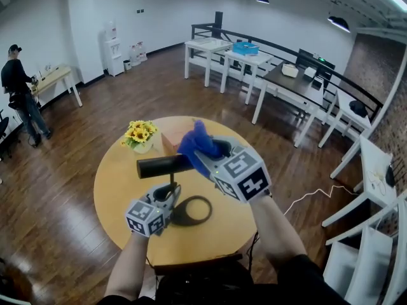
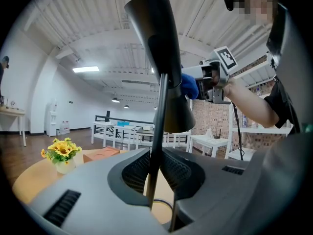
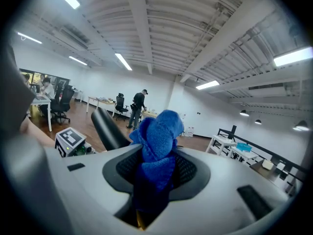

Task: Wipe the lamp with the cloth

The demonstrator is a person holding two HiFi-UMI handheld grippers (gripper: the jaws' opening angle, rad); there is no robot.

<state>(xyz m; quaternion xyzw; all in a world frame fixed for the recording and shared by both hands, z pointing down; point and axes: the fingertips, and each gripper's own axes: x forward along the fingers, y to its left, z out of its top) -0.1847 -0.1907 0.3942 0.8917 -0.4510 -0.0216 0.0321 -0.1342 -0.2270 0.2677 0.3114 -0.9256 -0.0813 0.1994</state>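
Note:
A black desk lamp stands on the round wooden table (image 1: 114, 189), with its tube-shaped head (image 1: 164, 166) lying level above a ring base (image 1: 191, 210). My left gripper (image 1: 172, 192) is shut on the lamp's thin stem (image 2: 155, 151), which runs up between its jaws to the shade (image 2: 164, 62). My right gripper (image 1: 202, 159) is shut on a bunched blue cloth (image 1: 197, 141), held at the right end of the lamp head. In the right gripper view the cloth (image 3: 159, 146) fills the jaws and the lamp head (image 3: 108, 129) lies just behind it to the left. Whether cloth and lamp touch I cannot tell.
A small vase of yellow flowers (image 1: 141, 134) and a flat orange box (image 1: 169, 140) sit on the table's far side. White tables (image 1: 245, 59) and a railing stand further back. A person (image 1: 19, 94) stands at the room's left wall.

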